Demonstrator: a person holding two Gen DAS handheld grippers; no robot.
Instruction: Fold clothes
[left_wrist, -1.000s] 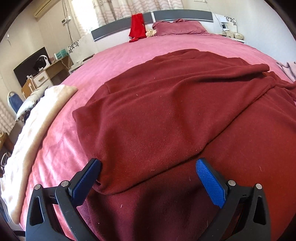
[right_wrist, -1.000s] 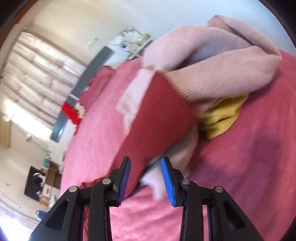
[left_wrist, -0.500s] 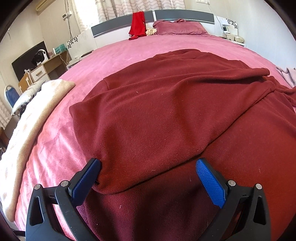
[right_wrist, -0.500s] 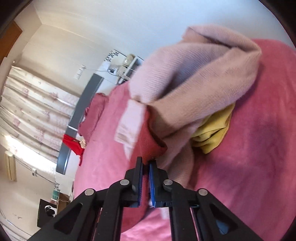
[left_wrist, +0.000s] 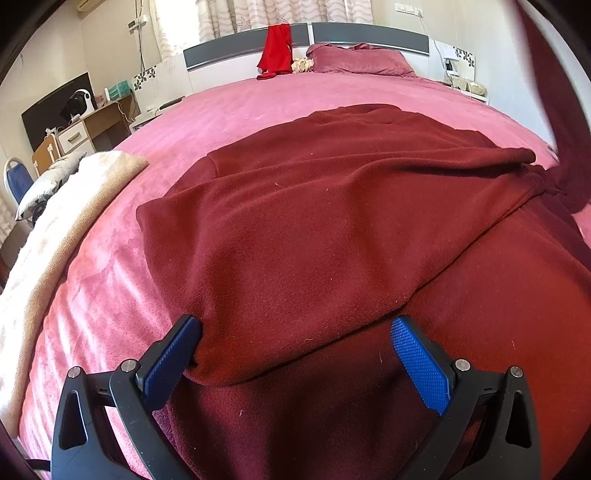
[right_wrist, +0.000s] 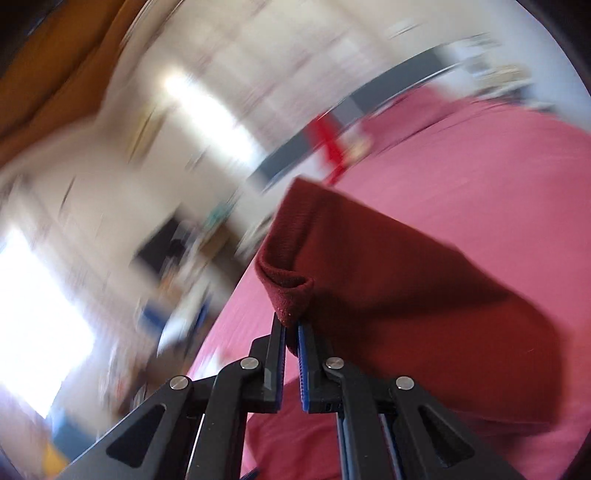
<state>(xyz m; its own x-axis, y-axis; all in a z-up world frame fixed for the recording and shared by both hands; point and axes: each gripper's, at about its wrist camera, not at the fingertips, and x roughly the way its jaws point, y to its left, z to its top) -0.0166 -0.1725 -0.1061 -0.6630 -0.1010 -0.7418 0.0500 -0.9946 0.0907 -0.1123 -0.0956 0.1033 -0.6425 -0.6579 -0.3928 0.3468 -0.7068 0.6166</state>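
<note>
A dark red sweater (left_wrist: 332, 229) lies spread on the pink bed (left_wrist: 258, 103), one sleeve folded across its body. My left gripper (left_wrist: 295, 343) hovers open just above the near part of the sweater, its blue pads wide apart over the folded sleeve's cuff end. In the right wrist view my right gripper (right_wrist: 291, 332) is shut on the cuff of the other sleeve (right_wrist: 388, 280), lifted off the bed; that raised sleeve (left_wrist: 554, 110) shows as a dark red strip at the right edge of the left wrist view.
A cream blanket (left_wrist: 48, 236) lies along the bed's left edge. A red garment (left_wrist: 275, 50) hangs on the headboard beside a maroon pillow (left_wrist: 362, 61). A desk with a monitor (left_wrist: 74, 118) and a blue chair (left_wrist: 14, 177) stand left of the bed.
My right gripper closed on the dark red sleeve cuff beside the pink knit pile and has swung it up and away, blurring its view. The left gripper has stayed put.
</note>
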